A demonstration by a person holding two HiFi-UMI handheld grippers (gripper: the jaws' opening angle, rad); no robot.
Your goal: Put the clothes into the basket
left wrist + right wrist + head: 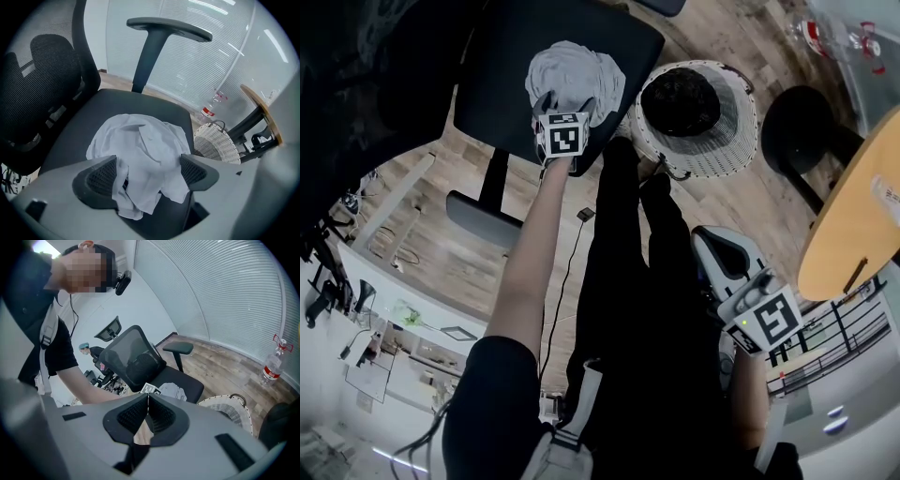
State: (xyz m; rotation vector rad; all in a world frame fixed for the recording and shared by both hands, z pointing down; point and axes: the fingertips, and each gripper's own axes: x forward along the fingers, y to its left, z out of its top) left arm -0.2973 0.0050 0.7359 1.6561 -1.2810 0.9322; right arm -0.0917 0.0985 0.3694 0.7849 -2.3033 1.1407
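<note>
A crumpled white shirt (140, 154) lies on the black seat (117, 101) of an office chair. My left gripper (149, 172) hangs just over it, open, with its jaws wide on either side of the cloth and not pressing on it. In the head view the shirt (574, 77) shows beyond the left gripper (564, 117). Right of the chair stands a white woven basket (733, 141) with a dark garment (680, 98) inside. My right gripper (148, 414) is shut on nothing, held back at my right side (741, 291).
The chair's armrest (168, 28) rises behind the shirt and its mesh back (42, 75) stands at the left. A round wooden table (853, 225), a black stool (802, 127) and a water bottle (273, 365) stand near the basket (229, 408).
</note>
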